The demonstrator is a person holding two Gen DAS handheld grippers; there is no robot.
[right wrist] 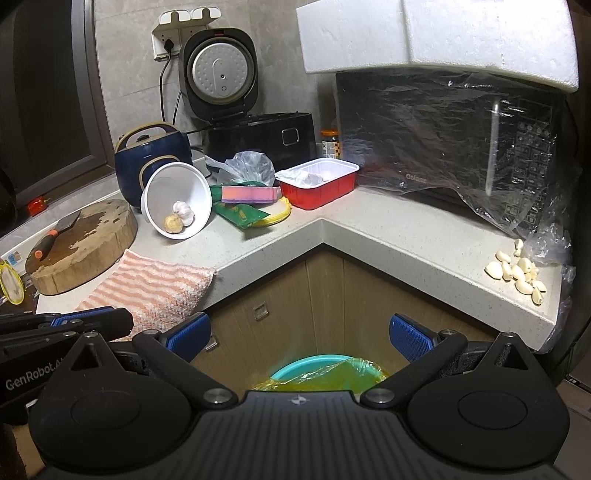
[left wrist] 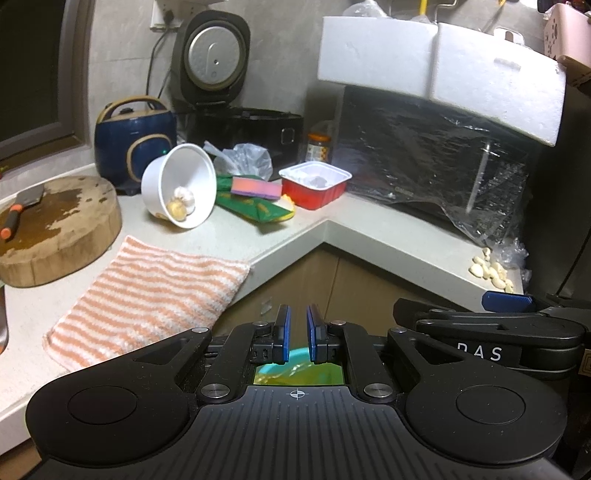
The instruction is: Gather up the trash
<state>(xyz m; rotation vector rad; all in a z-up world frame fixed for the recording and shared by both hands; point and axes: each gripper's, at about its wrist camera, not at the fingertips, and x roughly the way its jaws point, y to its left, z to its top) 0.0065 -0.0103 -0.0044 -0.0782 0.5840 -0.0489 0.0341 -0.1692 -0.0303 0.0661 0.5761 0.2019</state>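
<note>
The left gripper [left wrist: 298, 323] hangs off the counter's inner corner with its blue pads drawn close together, only a narrow slit between them and nothing in it; the right gripper [right wrist: 299, 334] sits beside it with its pads spread wide and empty. Below both, in the open notch where the two runs of the pale speckled L-shaped countertop [right wrist: 369, 236] meet, stands a teal round bin lined with a yellow plastic bag [right wrist: 325, 374], in front of the tan cabinet doors [right wrist: 280, 295].

The trash lies near the back of the corner: a red rectangular foil tray with a white inside [right wrist: 317, 182], a crumpled green snack wrapper [right wrist: 240, 214] with a pink and purple sponge block [right wrist: 251, 194] on it, and a grey crumpled plastic bag [right wrist: 245, 166] behind. A white paper bowl tipped on its side [right wrist: 177, 201] holds a garlic bulb and a brownish lump.

An orange and white striped cloth [right wrist: 155, 284] overhangs the front edge on the left, touching a round wooden chopping block [right wrist: 85, 245] that carries an orange-handled cleaver [right wrist: 55, 236]. Peeled garlic cloves [right wrist: 517, 273] lie close to the right run's front edge, before a black microwave wrapped in clear film [right wrist: 443, 136] under white foam blocks [right wrist: 436, 33]. The counter strip between tray and cloves is bare
</note>
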